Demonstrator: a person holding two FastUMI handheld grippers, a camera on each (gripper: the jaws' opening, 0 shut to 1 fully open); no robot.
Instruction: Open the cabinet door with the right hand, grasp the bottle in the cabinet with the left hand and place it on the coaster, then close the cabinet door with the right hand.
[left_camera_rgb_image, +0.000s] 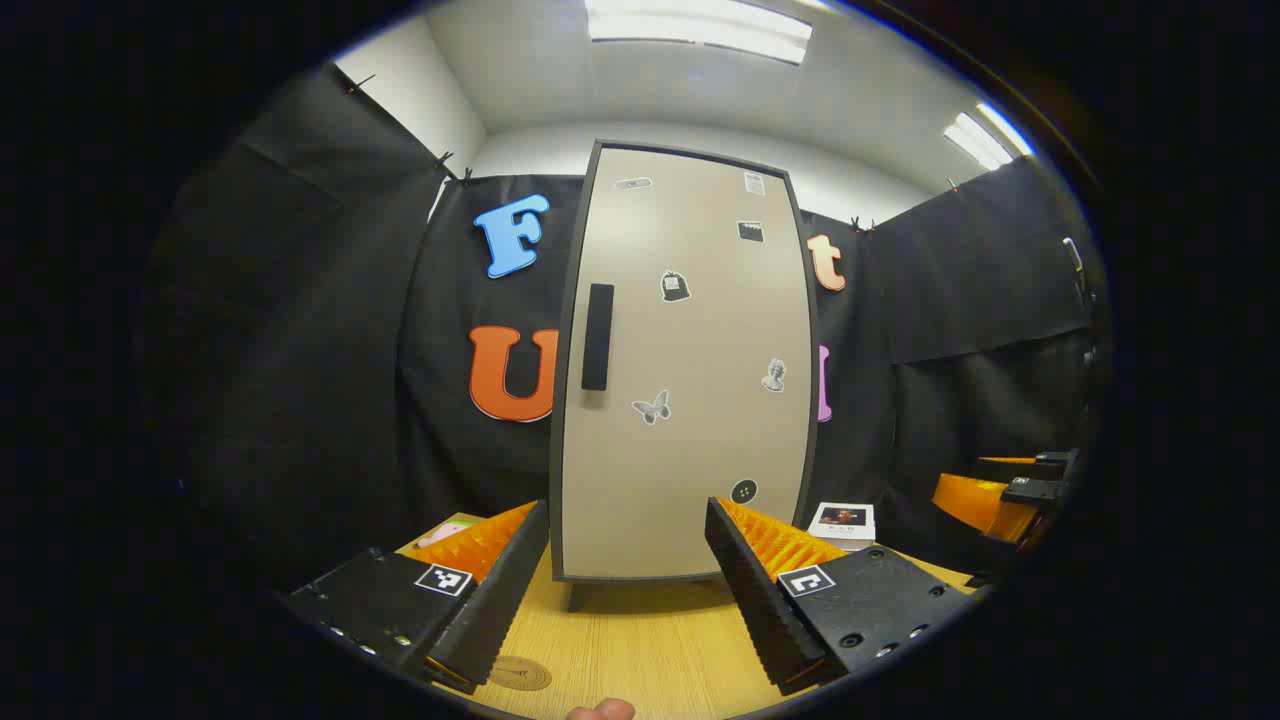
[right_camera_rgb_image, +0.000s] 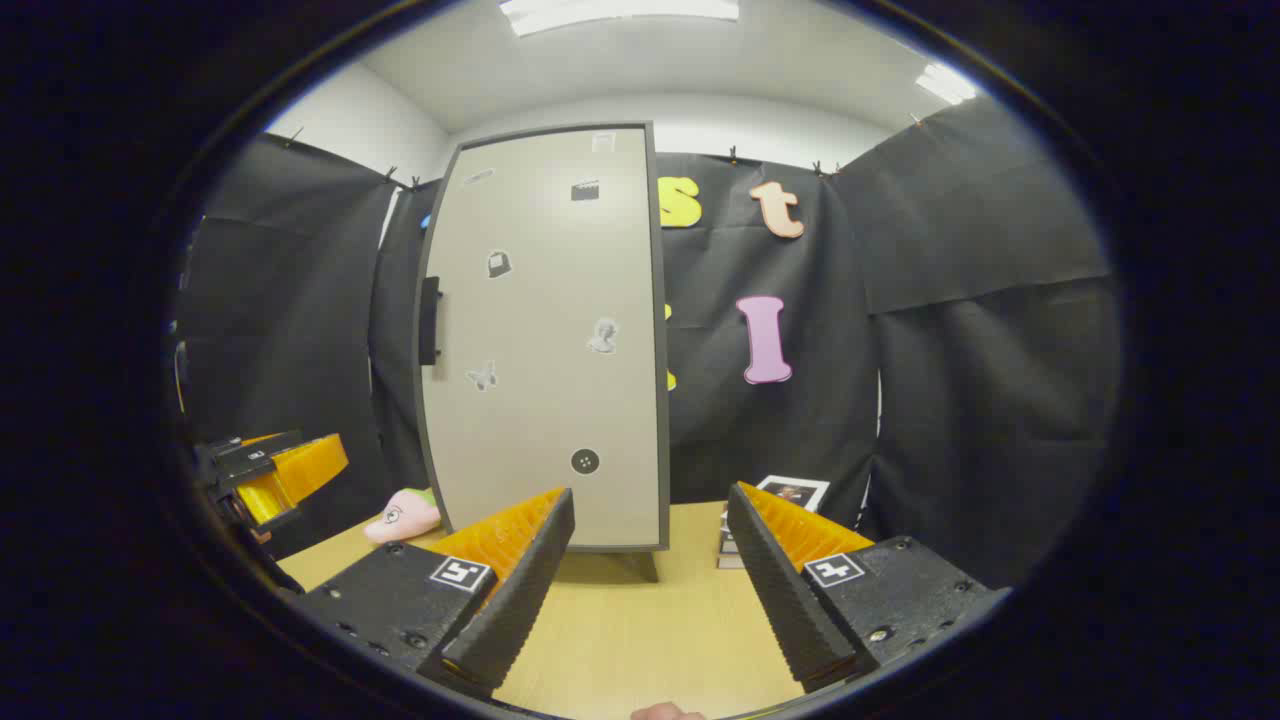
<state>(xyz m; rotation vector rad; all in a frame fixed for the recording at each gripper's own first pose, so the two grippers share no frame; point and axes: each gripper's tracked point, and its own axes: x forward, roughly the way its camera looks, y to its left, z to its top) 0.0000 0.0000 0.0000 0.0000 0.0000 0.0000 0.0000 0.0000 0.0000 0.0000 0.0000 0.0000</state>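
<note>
A tall beige cabinet with a dark frame stands on the wooden table, its door closed; stickers dot the door. A black vertical handle sits on the door's left side. The cabinet also appears in the right gripper view, left of centre, with the handle at its left edge. A round brown coaster lies on the table by the left gripper's left finger. My left gripper is open in front of the cabinet's foot, holding nothing. My right gripper is open and holds nothing. The bottle is hidden.
A small stack of books lies to the cabinet's right, also seen as books. A pink soft toy lies left of the cabinet. The other gripper shows at the far right, and the other gripper at the far left. Wooden table.
</note>
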